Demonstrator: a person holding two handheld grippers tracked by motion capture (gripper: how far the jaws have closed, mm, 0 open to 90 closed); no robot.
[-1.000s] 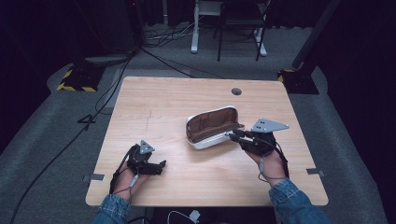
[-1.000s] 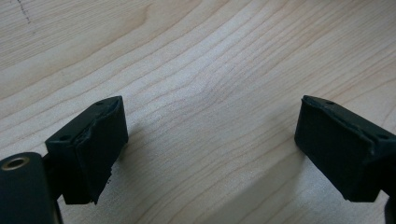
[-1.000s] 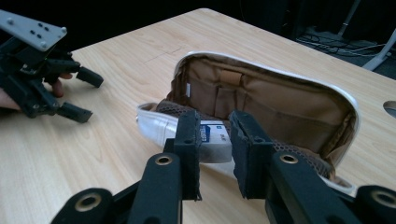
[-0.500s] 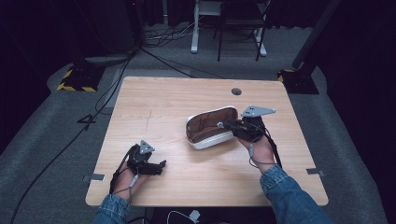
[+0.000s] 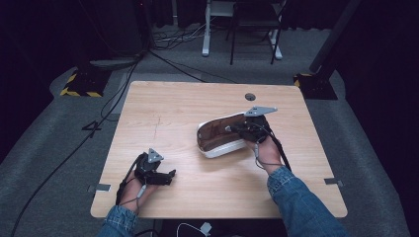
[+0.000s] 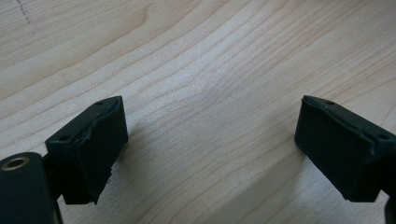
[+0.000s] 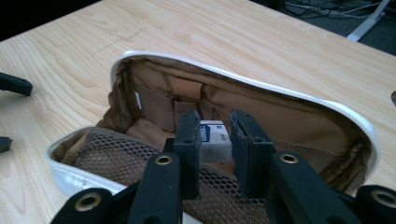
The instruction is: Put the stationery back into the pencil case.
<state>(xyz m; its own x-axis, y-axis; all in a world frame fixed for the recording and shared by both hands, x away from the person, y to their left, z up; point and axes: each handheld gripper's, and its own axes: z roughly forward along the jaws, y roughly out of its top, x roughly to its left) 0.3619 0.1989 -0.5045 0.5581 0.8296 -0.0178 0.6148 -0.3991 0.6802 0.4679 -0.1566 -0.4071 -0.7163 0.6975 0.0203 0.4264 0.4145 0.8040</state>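
Right gripper (image 7: 215,140) clenched on a small white-blue box (image 7: 212,137), lowering it into the open pouch (image 5: 217,136) mid-right of frame; left gripper (image 5: 157,174) released, parked on the desk (image 5: 173,103), lower left.

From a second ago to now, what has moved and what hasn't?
The right tool, shut on a small white-and-blue box, has moved from the right end of the open pouch to over its inside, the box now within the pouch. The left tool, open, and the pouch stayed put on the table.

Wooden table (image 5: 173,118), floor cables (image 5: 163,54)
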